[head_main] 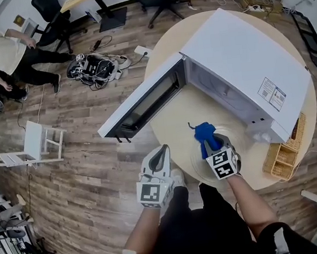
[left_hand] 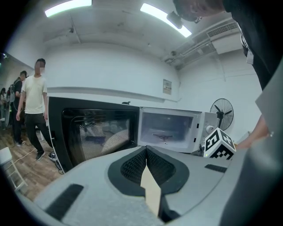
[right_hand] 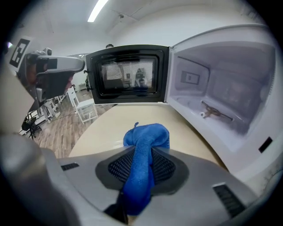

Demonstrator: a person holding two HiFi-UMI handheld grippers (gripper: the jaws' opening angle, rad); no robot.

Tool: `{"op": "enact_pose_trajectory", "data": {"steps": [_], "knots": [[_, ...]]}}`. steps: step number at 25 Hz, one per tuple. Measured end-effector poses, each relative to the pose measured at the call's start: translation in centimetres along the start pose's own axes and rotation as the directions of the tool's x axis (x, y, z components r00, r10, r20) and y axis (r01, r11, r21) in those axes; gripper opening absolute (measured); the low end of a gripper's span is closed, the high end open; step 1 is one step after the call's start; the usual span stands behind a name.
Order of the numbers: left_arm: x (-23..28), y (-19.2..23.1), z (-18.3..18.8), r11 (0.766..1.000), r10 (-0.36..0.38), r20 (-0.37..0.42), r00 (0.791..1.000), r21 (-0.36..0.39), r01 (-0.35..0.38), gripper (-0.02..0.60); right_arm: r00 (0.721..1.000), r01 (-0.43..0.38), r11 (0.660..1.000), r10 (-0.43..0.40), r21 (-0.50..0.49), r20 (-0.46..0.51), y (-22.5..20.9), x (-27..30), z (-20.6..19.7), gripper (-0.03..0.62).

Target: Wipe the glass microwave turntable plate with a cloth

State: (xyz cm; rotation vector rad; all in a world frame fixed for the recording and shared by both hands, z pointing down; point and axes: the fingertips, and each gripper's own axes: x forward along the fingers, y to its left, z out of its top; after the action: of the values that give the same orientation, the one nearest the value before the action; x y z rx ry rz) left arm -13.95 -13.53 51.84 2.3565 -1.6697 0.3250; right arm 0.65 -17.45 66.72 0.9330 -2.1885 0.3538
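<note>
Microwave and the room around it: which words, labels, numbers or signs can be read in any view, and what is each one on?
No text can be read.
Sticker on top of the microwave: print too small.
Sign on the wall: blurred.
Label on the microwave's inner wall: blurred.
Marker cubes: square codes only, no letters or numbers.

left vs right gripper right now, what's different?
The left gripper has its jaws together with nothing in them; the right gripper is clamped on the blue cloth. The left gripper sits at the table's edge, mostly over the floor; the right gripper is over the table, in front of the open microwave. Both point toward the microwave.
</note>
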Motion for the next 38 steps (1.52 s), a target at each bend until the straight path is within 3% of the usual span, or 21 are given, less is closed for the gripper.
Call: {"op": "enact_pose_trajectory", "data": {"steps": [10, 25, 32, 38], "knots": [[1.0, -1.0, -0.2, 0.999, -0.042, -0.007, 0.999, 0.012, 0.042, 0.006, 0.99, 0.139, 0.989, -0.137, 0.058, -0.045, -5.7, -1.5, -2.1, 0.094], [1.9, -4.6, -0.3, 0.99, -0.141, -0.022, 0.99, 0.028, 0.141, 0.006, 0.949, 0.308, 0.941, -0.292, 0.138, -0.121, -9.8, -5.4, -6.6, 0.094], [1.7, -5.0, -0.3, 0.989, -0.145, -0.025, 0.989, 0.033, 0.146, 0.006, 0.959, 0.282, 0.951, -0.28, 0.128, -0.039, -8.9, -6.6, -4.9, 0.094], [1.2, -4.9, -0.6, 0.99, -0.137, -0.023, 0.99, 0.025, 0.137, 0.006, 0.983, 0.174, 0.975, -0.181, 0.136, 0.035, -5.0, -7.4, -1.9, 0.094]]}}
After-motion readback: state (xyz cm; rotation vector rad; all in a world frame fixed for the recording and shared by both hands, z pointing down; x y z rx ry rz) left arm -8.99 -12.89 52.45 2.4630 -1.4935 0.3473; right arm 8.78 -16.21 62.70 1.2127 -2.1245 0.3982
